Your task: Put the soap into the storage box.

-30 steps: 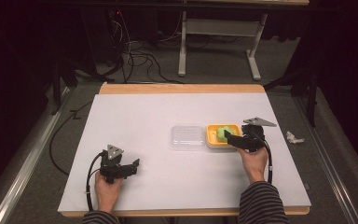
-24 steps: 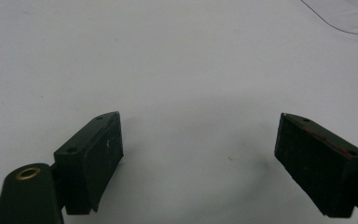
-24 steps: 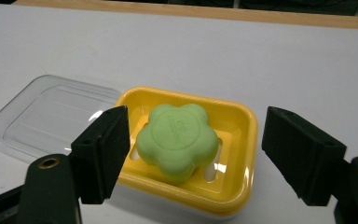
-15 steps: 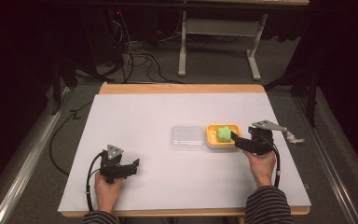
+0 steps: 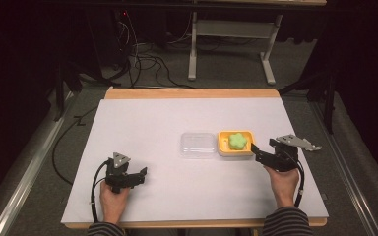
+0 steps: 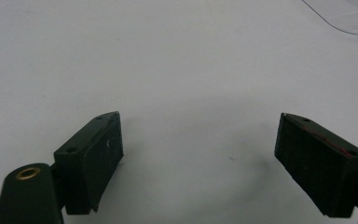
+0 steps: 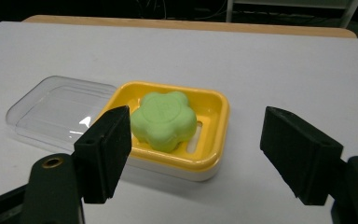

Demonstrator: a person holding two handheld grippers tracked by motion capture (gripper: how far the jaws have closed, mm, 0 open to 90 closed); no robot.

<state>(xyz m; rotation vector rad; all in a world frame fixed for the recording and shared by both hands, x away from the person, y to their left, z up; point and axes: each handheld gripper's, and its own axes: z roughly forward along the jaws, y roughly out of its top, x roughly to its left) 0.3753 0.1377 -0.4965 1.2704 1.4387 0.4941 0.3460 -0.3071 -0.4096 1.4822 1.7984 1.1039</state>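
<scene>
The right claw [image 5: 254, 149], released and empty with jaws just narrowing, sits just right of the green soap [image 5: 237, 141] in its yellow dish [image 5: 222, 147], far nearer than the open left claw [image 5: 142, 173].

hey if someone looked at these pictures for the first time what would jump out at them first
The eye goes to the green flower-shaped soap lying in a yellow soap dish, right of the middle of the white table. Beside the dish, on its left in the high view, lies a clear plastic lid. The right gripper sits just right of the dish, jaws apart and just been closing with nothing between them; the left gripper rests open near the front edge.
</scene>
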